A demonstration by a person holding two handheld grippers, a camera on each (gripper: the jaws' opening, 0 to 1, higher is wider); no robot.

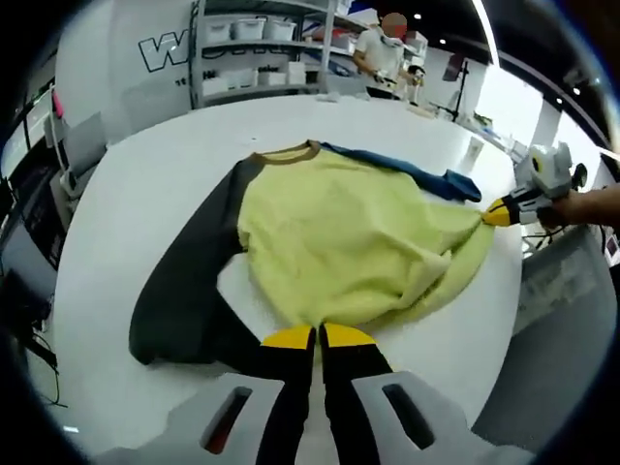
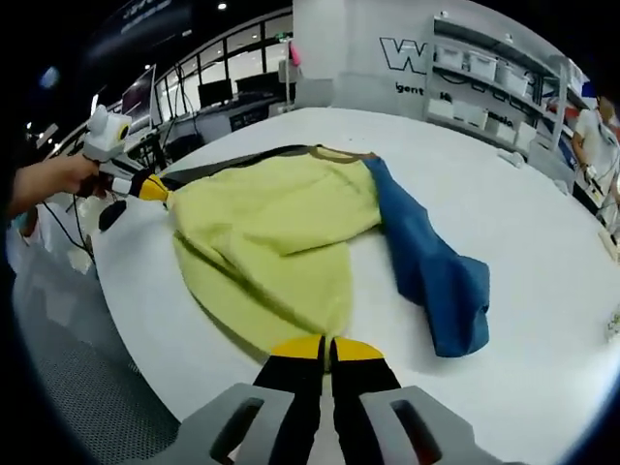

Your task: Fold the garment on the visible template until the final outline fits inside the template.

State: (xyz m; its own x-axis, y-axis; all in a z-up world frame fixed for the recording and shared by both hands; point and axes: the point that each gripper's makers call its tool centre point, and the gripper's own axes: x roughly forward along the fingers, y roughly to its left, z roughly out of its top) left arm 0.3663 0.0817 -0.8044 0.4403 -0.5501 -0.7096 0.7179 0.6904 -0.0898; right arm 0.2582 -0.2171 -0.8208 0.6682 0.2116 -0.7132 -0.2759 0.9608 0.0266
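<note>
The table (image 1: pixel 145 174) carries the garment (image 1: pixel 349 242), spread flat. The left gripper (image 1: pixel 318 337) and right gripper (image 2: pixel 327 347) each pinch a hem corner, jaws closed. Risk: uneven lifting would bunch the fabric, skewing the fold.

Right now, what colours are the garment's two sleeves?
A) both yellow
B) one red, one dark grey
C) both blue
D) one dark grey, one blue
D: the yellow-bodied garment has a dark grey sleeve spread on the white table and a blue sleeve on the other side.
</note>
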